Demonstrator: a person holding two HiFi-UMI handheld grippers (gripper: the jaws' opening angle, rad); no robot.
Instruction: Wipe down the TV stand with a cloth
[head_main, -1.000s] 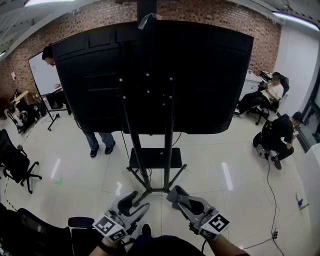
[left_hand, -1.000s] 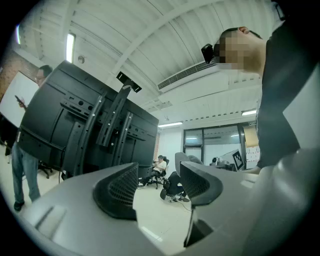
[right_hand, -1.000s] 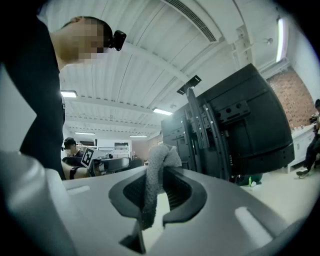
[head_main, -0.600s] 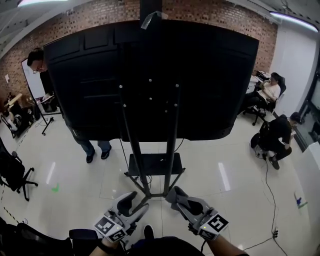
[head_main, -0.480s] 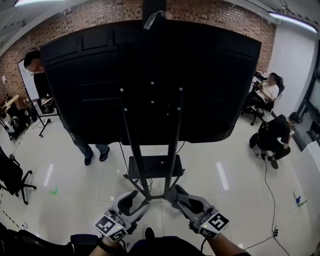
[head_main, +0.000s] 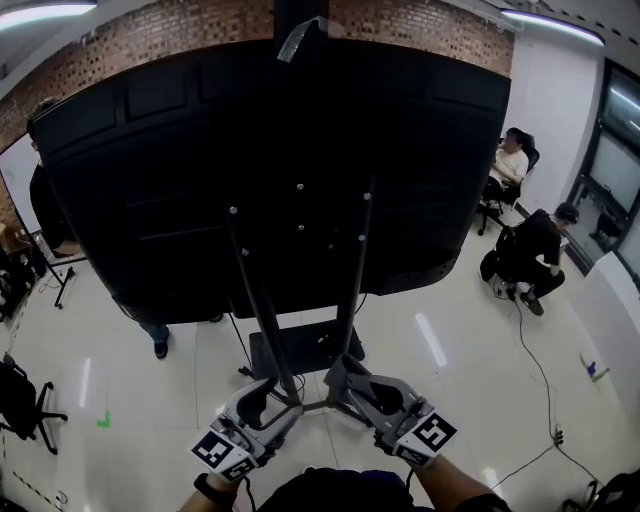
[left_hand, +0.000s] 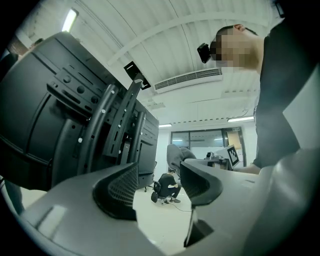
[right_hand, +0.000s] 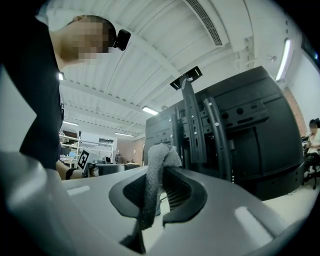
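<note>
Brick wall (head_main: 200, 20) backs black TV stand (head_main: 346, 335); right tool (right_hand: 159, 184) pinches grey cloth (right_hand: 157, 155), left tool (left_hand: 159, 180) gapes empty.

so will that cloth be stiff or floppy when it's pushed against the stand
Probably floppy: the grey cloth bunches and hangs limp in the right gripper, which is shut on it. Its fuzzy surface likely grips rather than slides.

No legible word, brand, numeral or sign is shown in any view. Only black-and-white square marker patterns are seen, borne on the cube (head_main: 222, 452) of the left gripper (head_main: 268, 398) and on the cube (head_main: 430, 435) of the right gripper (head_main: 345, 380). No letters or digits are contained in these patterns.
</note>
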